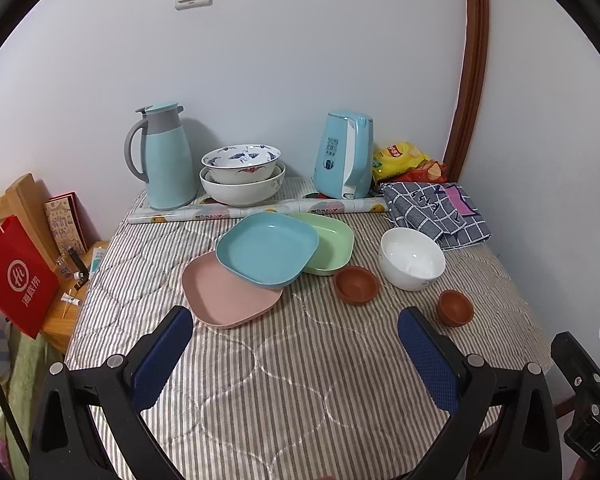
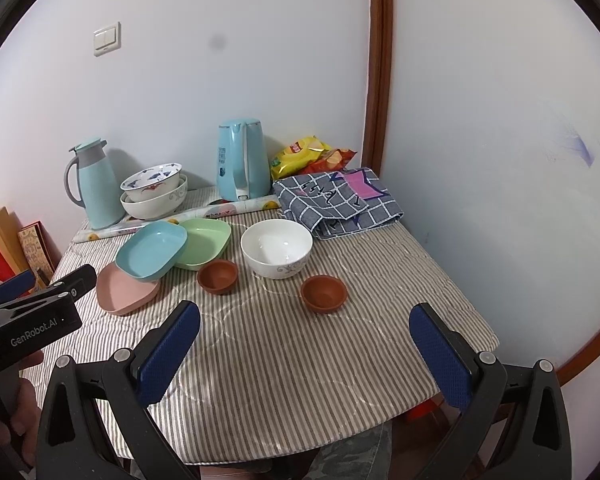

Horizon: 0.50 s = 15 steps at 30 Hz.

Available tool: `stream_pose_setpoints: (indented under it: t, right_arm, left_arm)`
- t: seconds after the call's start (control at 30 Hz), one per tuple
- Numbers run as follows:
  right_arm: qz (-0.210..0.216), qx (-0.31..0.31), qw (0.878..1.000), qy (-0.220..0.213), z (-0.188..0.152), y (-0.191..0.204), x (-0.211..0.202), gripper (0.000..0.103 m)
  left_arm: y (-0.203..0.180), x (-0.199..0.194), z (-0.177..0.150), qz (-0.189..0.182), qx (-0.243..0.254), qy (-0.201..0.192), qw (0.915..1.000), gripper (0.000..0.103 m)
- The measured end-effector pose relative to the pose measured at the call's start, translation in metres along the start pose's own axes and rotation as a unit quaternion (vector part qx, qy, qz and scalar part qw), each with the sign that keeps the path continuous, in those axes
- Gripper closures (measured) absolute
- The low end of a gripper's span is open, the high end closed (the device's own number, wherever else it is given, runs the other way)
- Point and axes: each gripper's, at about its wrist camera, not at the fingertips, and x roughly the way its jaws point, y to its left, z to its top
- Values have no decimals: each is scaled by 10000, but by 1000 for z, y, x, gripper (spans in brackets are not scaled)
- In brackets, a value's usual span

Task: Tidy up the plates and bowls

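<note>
Three square plates overlap mid-table: a blue plate [image 1: 267, 249] [image 2: 151, 249] rests on a pink plate [image 1: 226, 298] [image 2: 124, 292] and a green plate [image 1: 327, 245] [image 2: 204, 243]. A white bowl [image 1: 412, 258] [image 2: 277, 247] stands to their right, with two small brown bowls [image 1: 356, 284] [image 1: 455, 307] [image 2: 217, 276] [image 2: 324, 293] near it. Two patterned bowls [image 1: 242, 174] [image 2: 154, 192] sit nested at the back. My left gripper [image 1: 294, 344] is open and empty, short of the plates. My right gripper [image 2: 305, 340] is open and empty, short of the brown bowls.
A teal thermos [image 1: 166, 156], a teal kettle [image 1: 346, 156], a rolled sheet [image 1: 256, 211], a checked cloth [image 1: 432, 210] and snack bags [image 1: 404, 160] line the back of the striped table [image 1: 300, 380]. A red bag [image 1: 18, 276] stands left on a wooden stand.
</note>
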Motion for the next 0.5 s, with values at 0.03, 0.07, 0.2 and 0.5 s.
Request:
stream_pose_setpoints:
  t: [0.03, 0.07, 0.2, 0.5]
  right_arm:
    - [-1, 17, 10000, 16, 1, 0, 2, 0]
    - [3, 29, 10000, 23, 2, -1, 4, 0]
    - [21, 108, 9999, 38, 8, -2, 13, 0]
    - [119, 156, 9998, 93, 21, 1, 35, 0]
  left_arm:
    - [-1, 2, 2, 26, 25, 6, 10000, 0]
    - [-2, 3, 3, 33, 44, 10, 10000, 0]
    - [-3, 11, 9, -11, 43, 42, 10000, 0]
    - [2, 37, 19, 41, 9, 214, 9998, 0]
